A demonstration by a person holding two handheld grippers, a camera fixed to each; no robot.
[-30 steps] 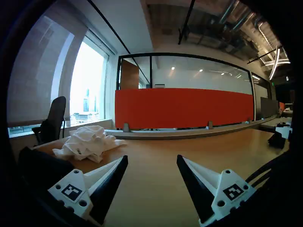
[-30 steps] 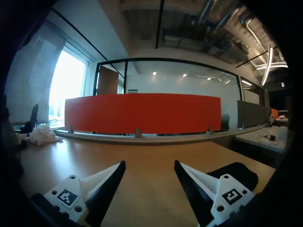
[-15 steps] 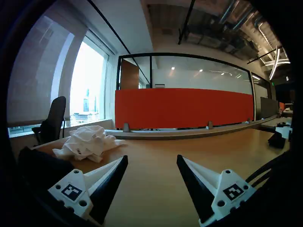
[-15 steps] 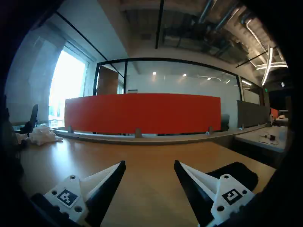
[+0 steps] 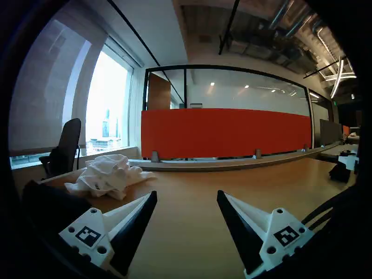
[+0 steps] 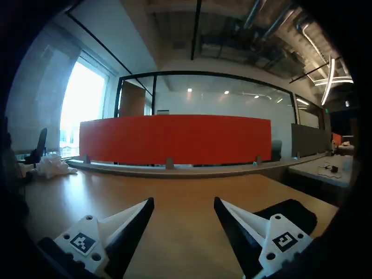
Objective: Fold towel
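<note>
White towel (image 5: 108,176) lies crumpled on the desk (image 5: 279,176), ahead and to the left of the left gripper (image 5: 186,192) — untouched. That and the right gripper (image 6: 183,199) hang spread, empty. Folding hasn't begun — next, I judge, reach over and find a corner.

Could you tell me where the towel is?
The towel lies crumpled on the table, ahead-left of the left gripper in its view, by the chair.
</note>
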